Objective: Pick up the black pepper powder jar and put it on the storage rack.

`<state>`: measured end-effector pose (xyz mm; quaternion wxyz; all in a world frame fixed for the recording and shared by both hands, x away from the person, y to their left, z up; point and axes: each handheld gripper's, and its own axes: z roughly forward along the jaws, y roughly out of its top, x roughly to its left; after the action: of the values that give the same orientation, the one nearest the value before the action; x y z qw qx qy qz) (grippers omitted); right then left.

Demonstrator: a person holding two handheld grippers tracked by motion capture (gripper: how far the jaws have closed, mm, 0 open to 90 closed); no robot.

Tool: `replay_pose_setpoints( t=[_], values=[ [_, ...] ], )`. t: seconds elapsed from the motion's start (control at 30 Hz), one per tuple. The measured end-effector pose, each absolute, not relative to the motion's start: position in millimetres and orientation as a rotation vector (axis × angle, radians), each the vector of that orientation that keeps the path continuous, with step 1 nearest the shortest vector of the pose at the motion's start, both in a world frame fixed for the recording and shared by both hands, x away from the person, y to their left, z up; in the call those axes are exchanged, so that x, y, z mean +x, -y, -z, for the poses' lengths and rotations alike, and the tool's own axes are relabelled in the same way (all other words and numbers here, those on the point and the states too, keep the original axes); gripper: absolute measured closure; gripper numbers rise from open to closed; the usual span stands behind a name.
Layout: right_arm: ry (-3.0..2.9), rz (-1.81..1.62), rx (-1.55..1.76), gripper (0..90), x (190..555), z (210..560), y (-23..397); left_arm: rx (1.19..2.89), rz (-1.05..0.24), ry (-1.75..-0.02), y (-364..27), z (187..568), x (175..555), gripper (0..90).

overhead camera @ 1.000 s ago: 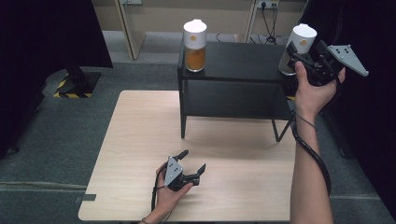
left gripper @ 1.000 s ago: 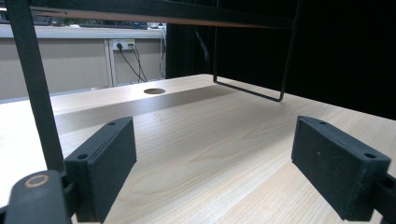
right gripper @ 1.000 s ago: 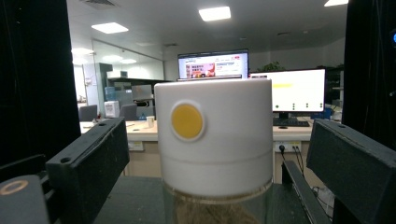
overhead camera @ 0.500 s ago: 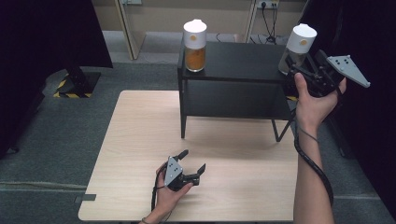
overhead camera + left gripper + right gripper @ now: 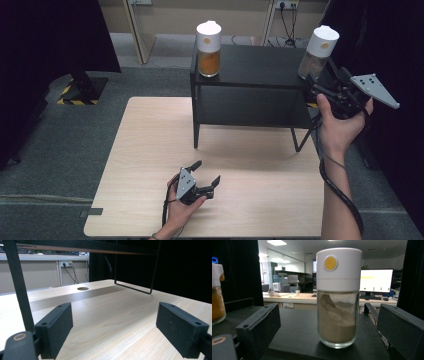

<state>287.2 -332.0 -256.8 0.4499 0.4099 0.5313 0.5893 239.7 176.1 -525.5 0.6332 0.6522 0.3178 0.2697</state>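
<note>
Two claws show from the high view: my left claw (image 5: pixel 205 172) rests released on the counter (image 5: pixel 140 150), while my right claw (image 5: pixel 325 82) hangs spread just beside the grey-powder jar (image 5: pixel 318 52) on the black shelf (image 5: pixel 255 67). Left gripper view: jaws apart over bare wood. Right gripper view: the jar (image 5: pixel 338 297) stands upright between my spread jaws, untouched.
</note>
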Motion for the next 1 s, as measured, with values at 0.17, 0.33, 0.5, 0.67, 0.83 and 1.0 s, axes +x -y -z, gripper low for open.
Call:
replay_pose_setpoints(
  t=[0.17,0.33,0.5,0.67,0.83,1.0],
  values=[
    [-1.319,-1.469,1.007,5.6,279,263,332,1.491,-0.617,-0.728,-176,526,240,13.5],
    [-1.332,-1.485,1.000,5.6,271,269,332,1.491,-0.617,-0.728,-176,526,240,13.5],
    [-1.346,-1.519,0.995,5.6,263,277,332,1.491,-0.617,-0.727,-176,526,240,13.5],
    [-1.355,-1.528,0.988,5.6,256,285,329,1.490,-0.619,-0.726,-176,526,239,13.5],
    [-1.373,-1.534,0.990,5.7,250,294,329,1.490,-0.621,-0.727,-176,526,239,13.5],
    [-1.388,-1.548,1.010,5.8,245,306,332,1.489,-0.622,-0.727,-176,526,239,13.6]
  ],
)
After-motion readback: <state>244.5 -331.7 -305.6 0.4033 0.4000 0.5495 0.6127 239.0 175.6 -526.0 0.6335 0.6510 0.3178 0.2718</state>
